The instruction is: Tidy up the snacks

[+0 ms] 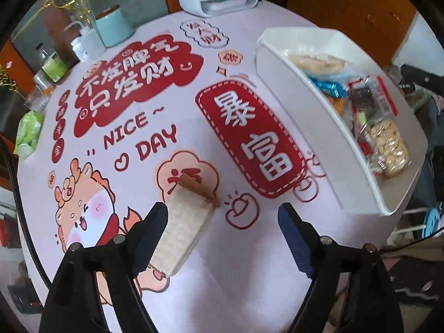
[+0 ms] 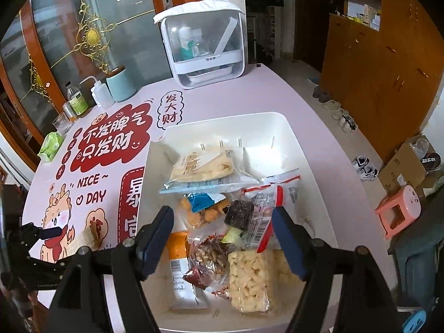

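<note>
Only from the right wrist: orange-and-white packet (image 2: pixel 180 272) inside white bin (image 2: pixel 310 149)

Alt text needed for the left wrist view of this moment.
The open left gripper hangs over a pale wrapped snack bar lying on the pink printed table, its left finger at the bar's edge. A white bin of snacks sits to the right.
</note>
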Tool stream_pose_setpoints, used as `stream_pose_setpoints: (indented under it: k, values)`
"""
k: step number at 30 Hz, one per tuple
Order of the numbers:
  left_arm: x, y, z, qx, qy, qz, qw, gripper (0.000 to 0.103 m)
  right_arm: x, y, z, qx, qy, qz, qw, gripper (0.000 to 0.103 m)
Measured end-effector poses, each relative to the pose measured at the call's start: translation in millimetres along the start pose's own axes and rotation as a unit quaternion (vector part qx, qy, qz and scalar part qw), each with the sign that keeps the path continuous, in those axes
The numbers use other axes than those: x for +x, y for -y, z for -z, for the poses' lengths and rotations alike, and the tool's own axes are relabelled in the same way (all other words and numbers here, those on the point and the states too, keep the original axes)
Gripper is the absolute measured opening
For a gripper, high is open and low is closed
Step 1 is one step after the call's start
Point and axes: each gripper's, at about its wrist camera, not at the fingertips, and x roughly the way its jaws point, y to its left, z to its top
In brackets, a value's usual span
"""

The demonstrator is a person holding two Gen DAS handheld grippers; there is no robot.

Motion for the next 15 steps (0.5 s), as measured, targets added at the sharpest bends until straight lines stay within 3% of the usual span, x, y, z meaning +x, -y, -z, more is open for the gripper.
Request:
stream_pose_setpoints:
  k: [9, 15]
  values:
    - [41.4, -33.8, 15.0, 0.006, -0.038, 0.018, 0.9991, 0.081, 3.8, 0.2, 10.9, 0.011, -0.014, 0.007, 1.000, 0.074]
    - [59.5, -56.6, 22.6, -0.052, -0.065, 0.056, 0.9949, 0.081, 10.4, 1.0, 19.5, 0.023, -0.029, 0.011, 0.999, 0.074]
